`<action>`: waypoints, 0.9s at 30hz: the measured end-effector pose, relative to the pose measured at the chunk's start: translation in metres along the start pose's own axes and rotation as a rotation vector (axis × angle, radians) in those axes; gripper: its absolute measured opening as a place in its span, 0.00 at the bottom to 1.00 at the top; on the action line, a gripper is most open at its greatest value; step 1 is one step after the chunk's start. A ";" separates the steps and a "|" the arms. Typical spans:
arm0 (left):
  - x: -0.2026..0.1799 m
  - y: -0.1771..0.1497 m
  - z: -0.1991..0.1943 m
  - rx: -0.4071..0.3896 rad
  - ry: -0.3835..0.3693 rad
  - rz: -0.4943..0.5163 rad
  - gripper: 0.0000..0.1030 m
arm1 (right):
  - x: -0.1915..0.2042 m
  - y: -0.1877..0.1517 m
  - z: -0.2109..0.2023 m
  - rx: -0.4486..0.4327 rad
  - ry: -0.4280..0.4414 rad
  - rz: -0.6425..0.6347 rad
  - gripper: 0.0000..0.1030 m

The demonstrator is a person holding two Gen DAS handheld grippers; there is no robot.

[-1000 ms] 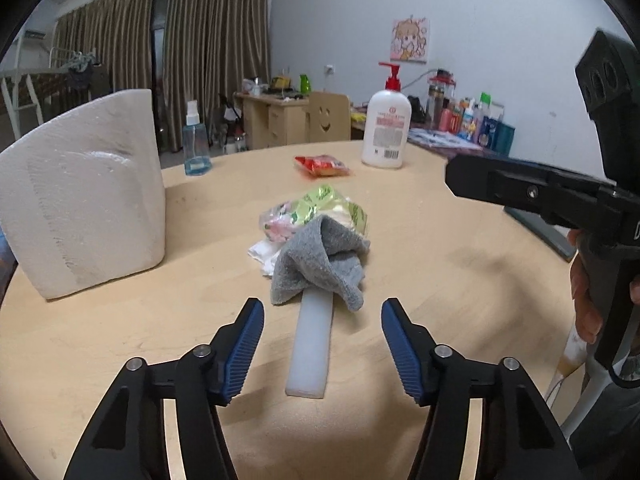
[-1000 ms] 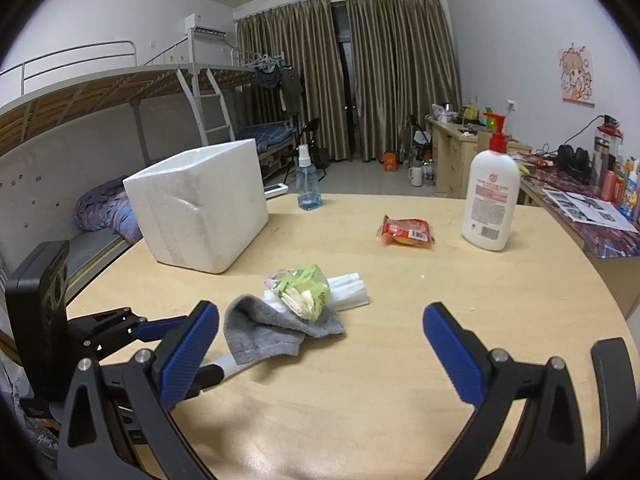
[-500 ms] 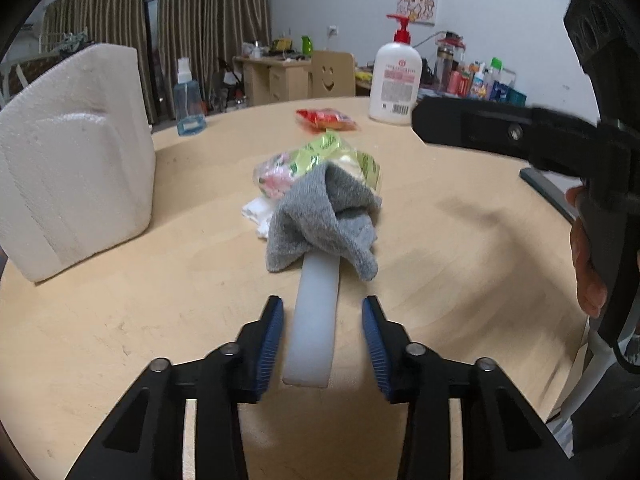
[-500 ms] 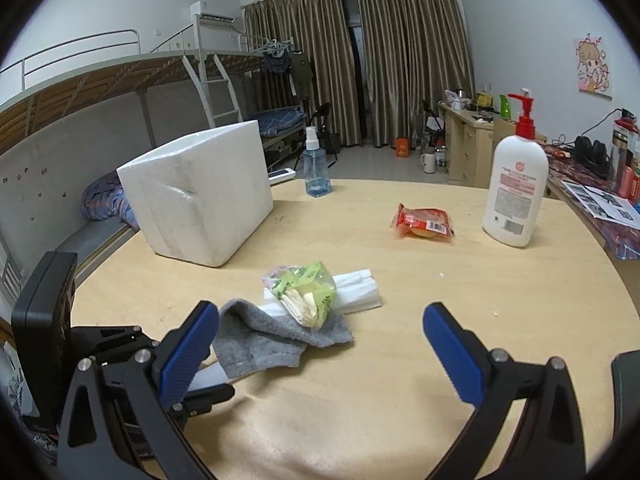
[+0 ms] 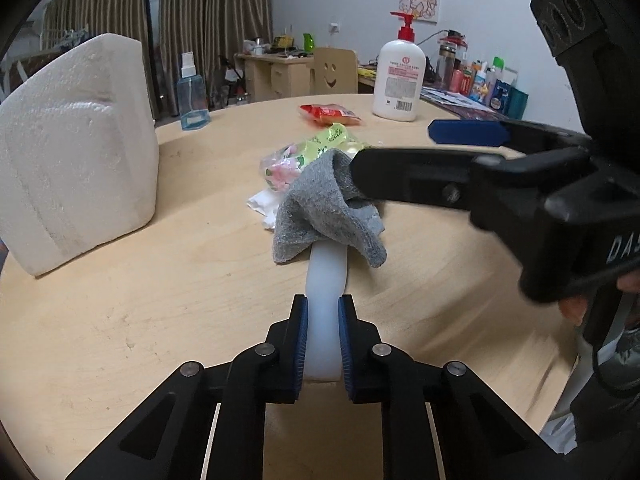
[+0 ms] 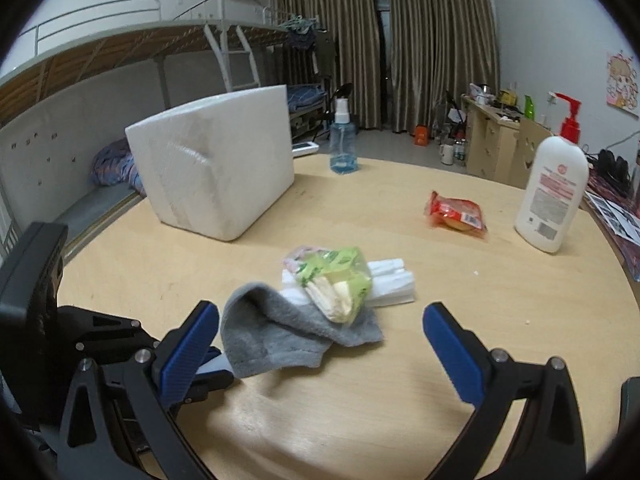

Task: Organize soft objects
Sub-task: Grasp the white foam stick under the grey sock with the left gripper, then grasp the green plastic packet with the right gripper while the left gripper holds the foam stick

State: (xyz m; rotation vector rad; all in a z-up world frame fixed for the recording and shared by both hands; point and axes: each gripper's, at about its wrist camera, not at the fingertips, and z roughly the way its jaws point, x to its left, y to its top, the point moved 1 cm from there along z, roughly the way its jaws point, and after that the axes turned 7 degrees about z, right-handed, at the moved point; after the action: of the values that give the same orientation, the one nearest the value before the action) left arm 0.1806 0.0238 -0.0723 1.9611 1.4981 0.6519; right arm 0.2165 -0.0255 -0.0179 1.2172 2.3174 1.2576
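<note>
Foam strip (image 5: 325, 280) lies on table (image 5: 160, 320) under grey sock (image 5: 320, 216), clamped by our left gripper (image 5: 323, 332); our right gripper (image 6: 320, 348), jaws apart, should pinch sock cleanly while we hold strip steady.

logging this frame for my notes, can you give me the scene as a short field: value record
surface: round wooden table
left gripper: fingers shut on the white foam strip
right gripper: fingers open, hovering by the grey sock
grey sock: draped over the strip's far end
green packet: lying on the sock and strip
foam box: upright, far left
lotion bottle: upright, far right
red snack packet: lying beside the bottle
</note>
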 end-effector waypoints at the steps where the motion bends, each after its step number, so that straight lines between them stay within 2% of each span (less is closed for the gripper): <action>1: 0.001 -0.001 0.000 -0.002 -0.004 -0.004 0.16 | 0.001 0.000 0.001 0.003 0.004 -0.001 1.00; 6: 0.004 -0.001 0.000 -0.006 -0.031 -0.038 0.16 | 0.003 -0.001 0.007 0.021 0.049 0.010 0.99; 8: 0.005 -0.002 -0.001 -0.010 -0.035 -0.047 0.16 | 0.003 -0.001 0.009 0.026 0.045 0.008 0.90; 12: 0.004 -0.001 0.000 -0.007 -0.037 -0.050 0.16 | 0.008 -0.003 0.014 0.059 0.048 -0.016 0.64; 17: 0.005 -0.002 -0.001 -0.010 -0.041 -0.057 0.16 | 0.018 -0.008 0.023 0.092 0.060 -0.056 0.63; 18: 0.006 -0.003 -0.001 -0.011 -0.044 -0.060 0.16 | 0.018 -0.008 0.024 0.097 0.067 -0.057 0.60; 19: 0.007 -0.003 -0.001 -0.011 -0.049 -0.066 0.16 | 0.018 -0.008 0.025 0.098 0.069 -0.058 0.54; 21: 0.009 -0.003 -0.001 -0.011 -0.059 -0.078 0.16 | 0.018 -0.009 0.027 0.109 0.073 -0.054 0.27; 23: 0.009 -0.004 -0.001 -0.013 -0.060 -0.080 0.16 | 0.019 -0.012 0.029 0.116 0.072 -0.061 0.15; 24: 0.009 -0.004 -0.002 -0.013 -0.059 -0.079 0.16 | 0.020 -0.012 0.028 0.113 0.077 -0.058 0.11; 27: 0.010 -0.005 -0.002 -0.016 -0.062 -0.084 0.16 | 0.019 -0.012 0.021 0.094 0.088 -0.051 0.10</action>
State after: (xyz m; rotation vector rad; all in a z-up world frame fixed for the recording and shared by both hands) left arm 0.1782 0.0349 -0.0739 1.8782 1.5239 0.5608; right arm 0.2090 -0.0018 -0.0369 1.1457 2.4792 1.2211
